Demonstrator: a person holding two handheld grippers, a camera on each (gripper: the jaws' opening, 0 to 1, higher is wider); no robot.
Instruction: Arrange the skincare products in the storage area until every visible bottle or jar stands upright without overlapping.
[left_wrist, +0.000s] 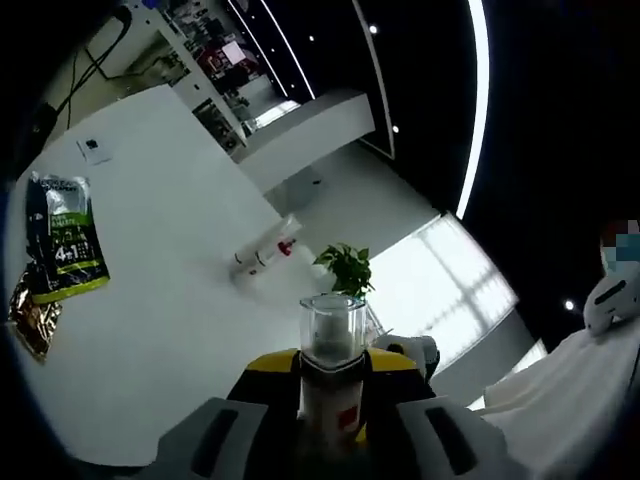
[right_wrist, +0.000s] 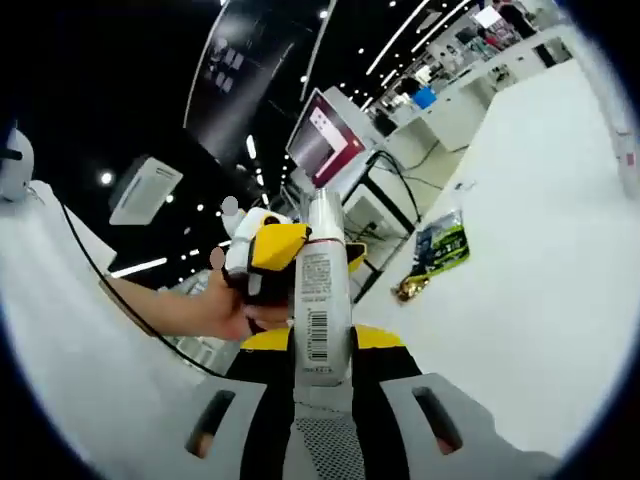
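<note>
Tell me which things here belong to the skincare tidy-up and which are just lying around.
Job items:
- clear-capped bottle, held in the left gripper
- white barcoded tube, held in the right gripper
- white bottle lying on the table

Lying about:
- green sachet
- gold foil packet
- small plant

Both views ride close above the white tabletop (left_wrist: 170, 330), rolled; each catches the green-and-black sachet (left_wrist: 68, 245) (right_wrist: 442, 246), at nine and two o'clock.

sachet (left_wrist: 65, 240) print unreadable, bottle (right_wrist: 322, 290) label blurred
</note>
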